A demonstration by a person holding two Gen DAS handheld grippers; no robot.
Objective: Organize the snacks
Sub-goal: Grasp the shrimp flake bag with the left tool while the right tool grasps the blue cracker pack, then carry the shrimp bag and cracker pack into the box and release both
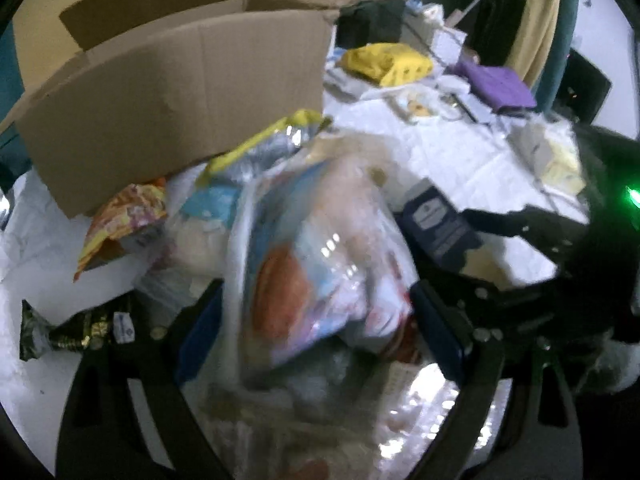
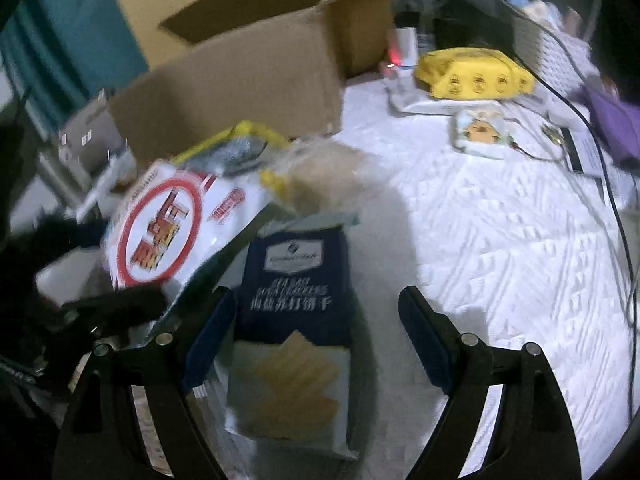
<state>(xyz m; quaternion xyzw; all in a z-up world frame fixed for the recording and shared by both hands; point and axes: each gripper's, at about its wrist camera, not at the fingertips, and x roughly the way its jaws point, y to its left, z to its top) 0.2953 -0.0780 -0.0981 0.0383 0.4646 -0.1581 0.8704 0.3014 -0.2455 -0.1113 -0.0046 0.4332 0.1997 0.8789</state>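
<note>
Two grippers hang over the snack pile, both with jaws spread wide and gripping nothing. Nearest the right gripper point(image 2: 316, 340) lies the navy cracker pack point(image 2: 294, 320), flat on the white bed point(image 2: 500, 240), its long axis running near to far straight up the gap between the jaws (closer to the left one). The left gripper point(image 1: 316, 332) straddles a clear bag point(image 1: 316, 264). Farther back stands the open box point(image 2: 240, 80).
</note>
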